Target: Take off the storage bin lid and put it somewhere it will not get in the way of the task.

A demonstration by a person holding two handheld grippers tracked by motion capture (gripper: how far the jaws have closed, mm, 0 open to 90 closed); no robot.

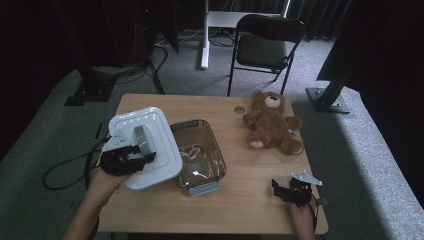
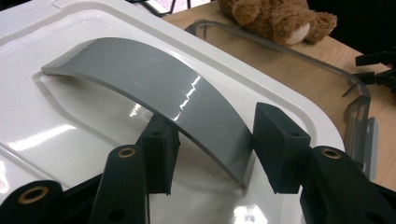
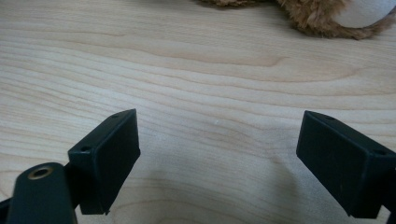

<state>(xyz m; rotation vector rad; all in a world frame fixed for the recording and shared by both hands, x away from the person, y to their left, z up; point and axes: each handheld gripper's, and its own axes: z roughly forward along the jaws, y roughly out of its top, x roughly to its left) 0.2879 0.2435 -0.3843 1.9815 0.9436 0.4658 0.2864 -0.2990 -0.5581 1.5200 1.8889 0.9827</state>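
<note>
Hiding box (image 1: pixel 199 155) edge: white lid (image 1: pixel 160 145)

Bare table (image 1: pixel 255 175) between bin (image 1: pixel 200 155) and bear (image 1: pixel 270 125)

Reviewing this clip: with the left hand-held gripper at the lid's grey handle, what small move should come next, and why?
Probably close the left hand-held gripper on the grey handle. Its jaws straddle the handle's near end, with a gap showing on one side, so the white lid looks not yet firmly gripped. The lid sits askew, overlapping the clear bin, and the right hand-held gripper waits open over the table.
</note>
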